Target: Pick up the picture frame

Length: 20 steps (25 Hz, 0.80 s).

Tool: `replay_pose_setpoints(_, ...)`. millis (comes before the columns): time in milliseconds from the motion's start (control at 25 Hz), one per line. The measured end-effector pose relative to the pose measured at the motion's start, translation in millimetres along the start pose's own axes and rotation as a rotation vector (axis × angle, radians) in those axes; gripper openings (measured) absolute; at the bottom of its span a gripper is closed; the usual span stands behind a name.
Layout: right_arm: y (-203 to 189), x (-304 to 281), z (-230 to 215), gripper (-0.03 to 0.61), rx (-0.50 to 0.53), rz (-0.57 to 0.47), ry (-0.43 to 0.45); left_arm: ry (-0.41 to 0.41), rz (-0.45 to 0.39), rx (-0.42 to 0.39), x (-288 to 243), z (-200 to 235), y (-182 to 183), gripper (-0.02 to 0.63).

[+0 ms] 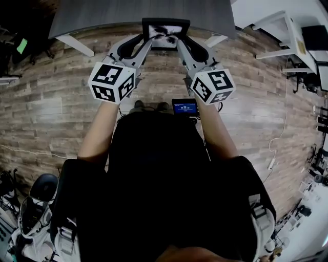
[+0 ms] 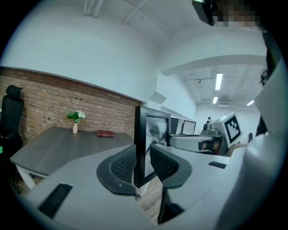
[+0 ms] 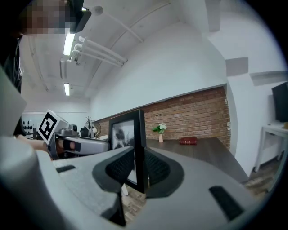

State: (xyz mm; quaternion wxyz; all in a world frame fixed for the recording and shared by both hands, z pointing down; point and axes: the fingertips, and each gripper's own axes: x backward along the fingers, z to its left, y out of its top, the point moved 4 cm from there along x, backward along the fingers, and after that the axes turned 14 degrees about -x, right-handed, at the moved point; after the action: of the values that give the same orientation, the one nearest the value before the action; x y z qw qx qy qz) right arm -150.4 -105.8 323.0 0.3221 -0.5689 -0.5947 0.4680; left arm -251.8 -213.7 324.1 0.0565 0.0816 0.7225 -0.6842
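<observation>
**Jaws.** The left gripper [image 2: 143, 165] has its jaws clamped on the lower left edge of the picture frame [image 2: 152, 134], one ribbed pad on the face and one on the back. The right gripper [image 3: 139, 168] has its jaws clamped the same way on the opposite edge of the frame.

**Task item.** The picture frame is black with a monochrome print. It is carried upright between the two grippers, print side toward the person. It rests on nothing: it hangs just off the near edge of the counter [image 1: 102, 15], with plank floor [image 1: 51, 102] showing beneath its lower edge.

**Grippers from above.** In the head view the left gripper [image 1: 139, 48] and right gripper [image 1: 185, 48] converge on the frame [image 1: 165, 33] from either side. Their marker cubes [image 1: 111, 82] sit short of the counter, over the floor.

**Surface.** The counter is a dark grey slab on white legs. Toward its far edge stand a small vase of white flowers [image 2: 75, 120] and, beside it, a dark red book [image 2: 105, 133] lying flat. Both are well apart from the frame.

**Room.** A brick wall [image 3: 189, 112] runs directly behind the counter, with white plaster above it. A black chair [image 2: 11, 112] stands at the counter's left end. Strip lights [image 2: 218, 81] are lit on the white ceiling. The floor in front of the counter is wood-effect plank in mixed brown tones.
</observation>
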Motion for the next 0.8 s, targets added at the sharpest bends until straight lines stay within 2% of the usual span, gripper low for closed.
replay_pose_setpoints(200, -1.2, 9.5, -7.3, 0.074, -0.018, -0.008, 0.006, -0.011, 0.006, 0.014, -3.7, -10.1, 1.2, 0.091)
replay_pose_setpoints(800, 9.5, 41.7, -39.2, 0.074, -0.029, -0.059, 0.038, 0.003, 0.023, -0.027, -25.6, -50.3, 13.8, 0.091)
